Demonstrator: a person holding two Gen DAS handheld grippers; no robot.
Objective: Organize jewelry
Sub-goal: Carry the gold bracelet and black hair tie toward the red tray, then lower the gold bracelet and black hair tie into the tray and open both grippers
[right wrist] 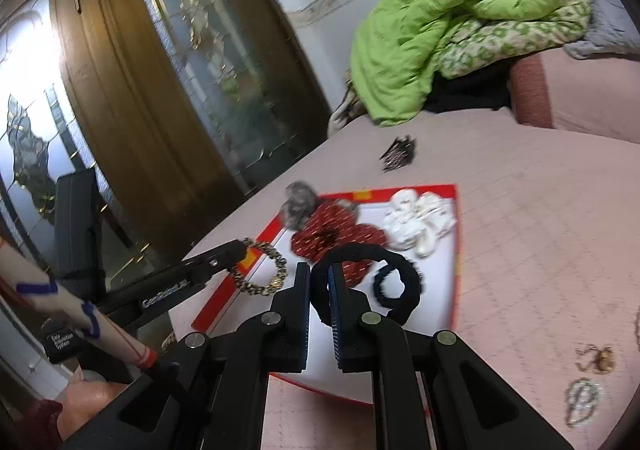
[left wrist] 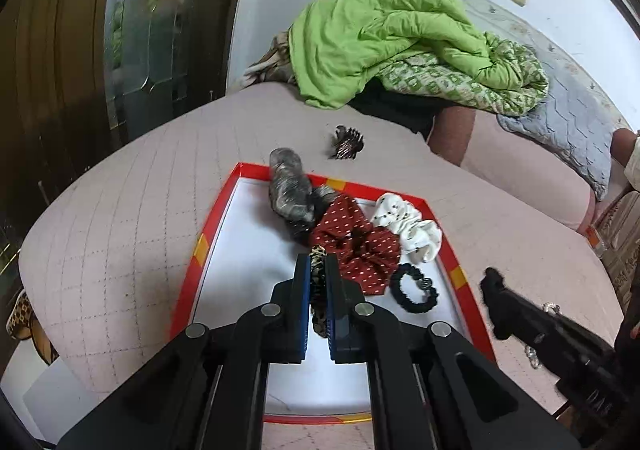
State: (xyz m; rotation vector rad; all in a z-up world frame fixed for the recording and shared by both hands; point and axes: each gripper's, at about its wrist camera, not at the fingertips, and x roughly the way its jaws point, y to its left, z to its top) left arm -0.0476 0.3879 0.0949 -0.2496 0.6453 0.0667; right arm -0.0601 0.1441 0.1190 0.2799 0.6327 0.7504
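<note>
A white tray with a red rim (left wrist: 188,290) (right wrist: 440,290) lies on the pink quilted bed. In it are a grey scrunchie (left wrist: 288,189) (right wrist: 298,205), a red dotted scrunchie (left wrist: 356,246) (right wrist: 340,234), a white scrunchie (left wrist: 408,226) (right wrist: 420,221) and a small black scrunchie (left wrist: 414,288) (right wrist: 396,286). My left gripper (left wrist: 318,262) (right wrist: 240,250) is shut on a leopard-print scrunchie (left wrist: 318,290) (right wrist: 264,270) over the tray's left side. My right gripper (right wrist: 320,278) (left wrist: 492,286) is shut on a large black hair tie (right wrist: 360,250) above the tray's near part.
A dark claw clip (left wrist: 346,143) (right wrist: 400,153) lies on the bed beyond the tray. A gold chain (right wrist: 600,358) and a silver chain (right wrist: 582,402) lie on the bed at the right. A green quilt (left wrist: 380,37) is heaped at the back. A wooden glass-paned door (right wrist: 160,89) stands left.
</note>
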